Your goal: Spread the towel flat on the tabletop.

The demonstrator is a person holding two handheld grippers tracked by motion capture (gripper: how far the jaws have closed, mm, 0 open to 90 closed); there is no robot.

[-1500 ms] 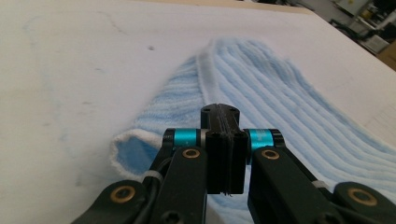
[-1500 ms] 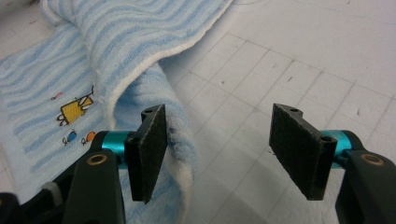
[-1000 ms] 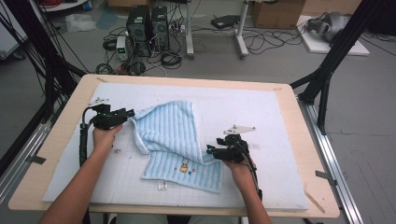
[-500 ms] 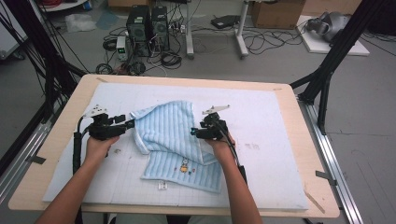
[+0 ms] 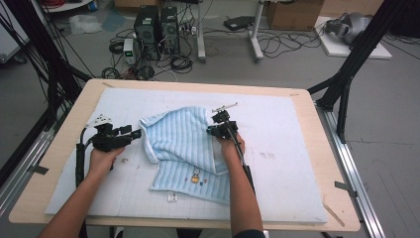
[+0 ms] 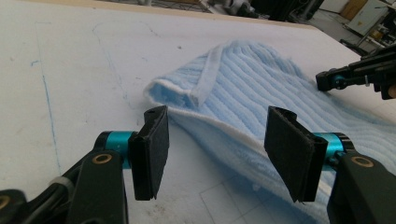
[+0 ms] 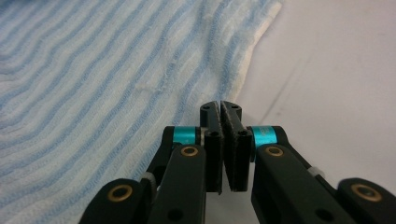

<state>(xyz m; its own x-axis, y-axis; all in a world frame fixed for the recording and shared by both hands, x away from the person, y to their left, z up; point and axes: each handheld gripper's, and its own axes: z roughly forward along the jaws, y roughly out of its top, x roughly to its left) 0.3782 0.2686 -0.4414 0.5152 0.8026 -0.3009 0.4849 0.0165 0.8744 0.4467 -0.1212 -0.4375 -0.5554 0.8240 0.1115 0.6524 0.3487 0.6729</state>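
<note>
- Fingers first: the left gripper (image 6: 212, 154) has its black pads spread wide with nothing between them, aimed at the near folded corner of the light blue ribbed terry towel (image 5: 190, 151). The right gripper (image 7: 222, 144) has just been closing, and its pads now meet face to face; in the right gripper view no cloth is visible between them, though the towel's edge lies just beside the tips.
- Largest thing on the wooden-rimmed table (image 5: 324, 163) is the white padded mat (image 5: 277, 183). The towel lies crumpled near its middle, its upper half folded over the lower, between the two grippers.
- In the high view the right gripper (image 5: 222, 130) rests at the towel's right edge, and the left gripper (image 5: 130, 135) sits just off its left corner.
- Doing this step well, as I judge it: the work looks like spreading or refolding the towel. The left pads should slide forward low over the mat and close on the white hem (image 6: 205, 86) alone, not on both layers. The right should check that it really holds fabric before any pull, then both should draw apart evenly.
- Hard to make out: whether a thin edge is pinched at the right tips. The small coloured motif (image 5: 195, 177) and the white tag (image 5: 172, 197) on the lower hem are too small to read.
</note>
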